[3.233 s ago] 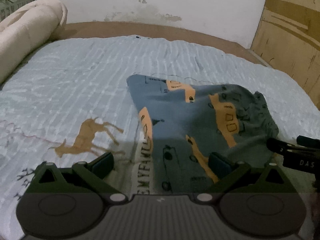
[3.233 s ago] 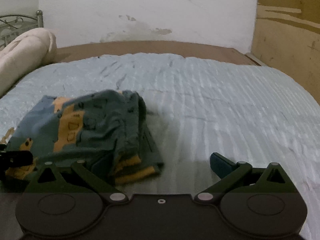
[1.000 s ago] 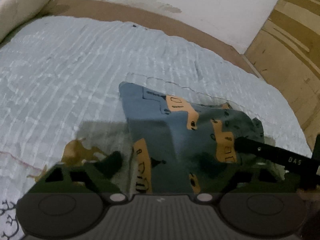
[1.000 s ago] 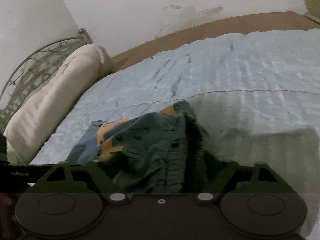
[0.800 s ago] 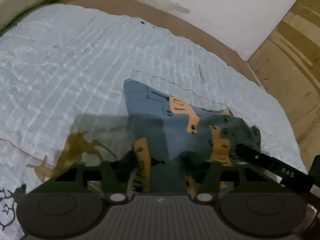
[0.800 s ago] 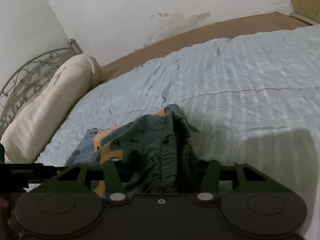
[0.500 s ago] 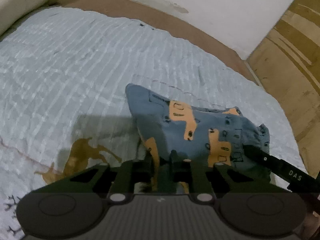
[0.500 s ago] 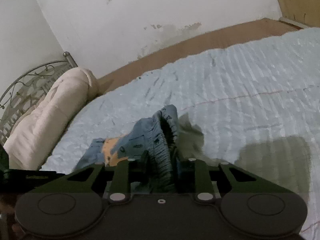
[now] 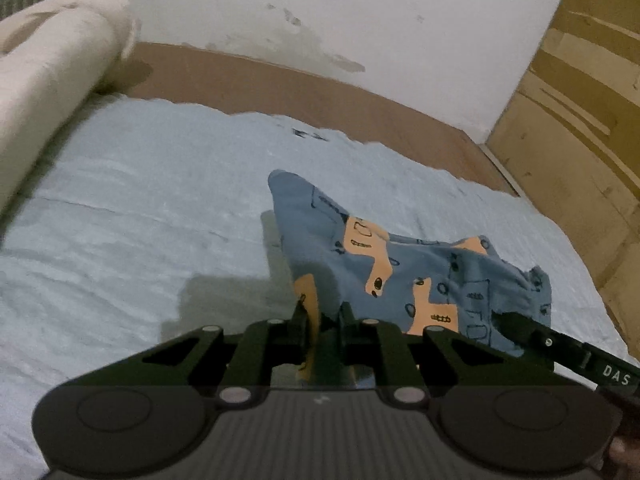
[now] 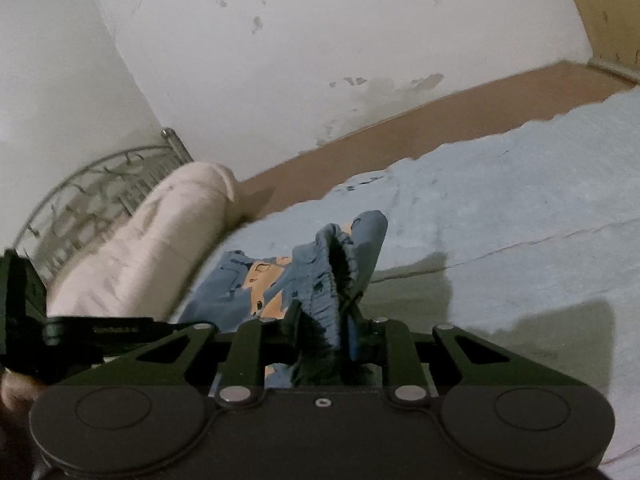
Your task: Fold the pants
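The pants point(image 9: 420, 276) are soft knit cloth, matt blue with flat orange print, the waistband point(image 10: 336, 276) gathered into fine ribs. The bedspread point(image 9: 140, 208) is pale blue quilted cloth, matt, its surface ridged in rows. The roll point(image 9: 44, 76) of cream bedding looks plush and slightly fuzzy. The bed frame point(image 9: 280, 84) edge is smooth brown board with a dull sheen; the panel point(image 9: 580, 120) beside it shows light wood grain. The headboard point(image 10: 100, 184) is thin grey metal scrollwork. The wall point(image 10: 300, 40) is matt white paint, stained and flaking. The left gripper point(image 9: 323, 320) and right gripper point(image 10: 329, 322) are matt black plastic with small shiny metal pins.
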Demonstrator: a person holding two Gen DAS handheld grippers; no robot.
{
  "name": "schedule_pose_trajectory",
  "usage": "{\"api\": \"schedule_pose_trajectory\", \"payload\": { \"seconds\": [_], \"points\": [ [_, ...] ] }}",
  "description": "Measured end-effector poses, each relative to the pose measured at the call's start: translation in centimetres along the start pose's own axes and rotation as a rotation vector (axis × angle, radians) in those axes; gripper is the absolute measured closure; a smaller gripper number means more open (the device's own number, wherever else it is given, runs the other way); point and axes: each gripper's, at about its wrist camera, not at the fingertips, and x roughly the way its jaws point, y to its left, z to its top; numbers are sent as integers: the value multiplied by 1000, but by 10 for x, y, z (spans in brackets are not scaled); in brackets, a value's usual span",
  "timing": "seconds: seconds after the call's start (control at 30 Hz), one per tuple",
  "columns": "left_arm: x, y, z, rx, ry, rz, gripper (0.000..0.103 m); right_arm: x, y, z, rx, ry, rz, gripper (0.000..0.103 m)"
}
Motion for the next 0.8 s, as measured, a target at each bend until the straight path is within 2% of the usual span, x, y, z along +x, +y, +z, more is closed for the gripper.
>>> {"api": "schedule_pose_trajectory", "payload": {
  "seconds": [0.2, 0.47, 0.8],
  "points": [
    [-9, 34, -1, 8, 9, 36, 88, 27, 30, -12, -3, 48, 21, 80],
    [9, 44, -16, 18, 45, 29, 87, 40, 30, -32, 35, 100, -50, 80],
    [17, 52, -24, 11, 62, 75, 81, 46, 38, -41, -104, 133, -135, 76]
  ]
}}
